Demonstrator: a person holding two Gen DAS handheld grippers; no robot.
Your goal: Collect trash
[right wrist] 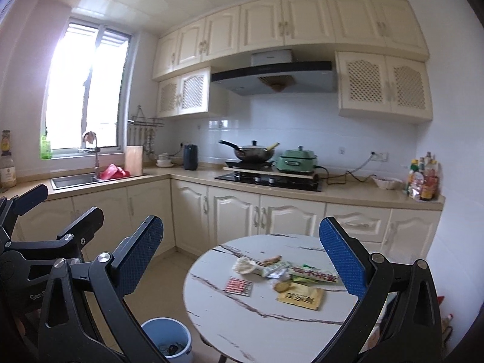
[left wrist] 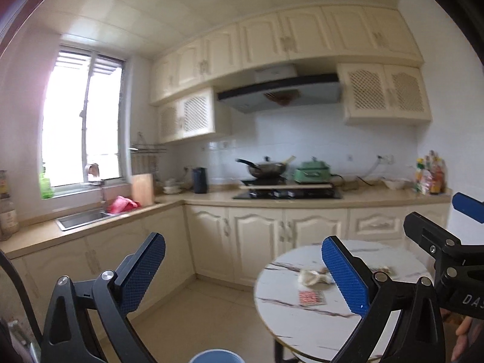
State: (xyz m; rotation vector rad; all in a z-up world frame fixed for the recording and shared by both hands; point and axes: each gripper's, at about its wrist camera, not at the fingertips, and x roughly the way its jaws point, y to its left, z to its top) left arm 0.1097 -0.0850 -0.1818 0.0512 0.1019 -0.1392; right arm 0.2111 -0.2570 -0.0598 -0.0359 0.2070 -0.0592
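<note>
Trash (right wrist: 278,275) heaped on one round table (right wrist: 242,317), one bin (right wrist: 157,329) beside; both tools (right wrist: 242,257) agape.

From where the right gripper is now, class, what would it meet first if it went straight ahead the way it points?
Probably the base cabinets beyond the round table. The open right gripper seems to aim above the wrappers, so it may clear the tabletop; depth is unclear.

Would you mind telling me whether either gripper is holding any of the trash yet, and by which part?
Nothing is held: the left gripper and right gripper are both open and empty.
</note>
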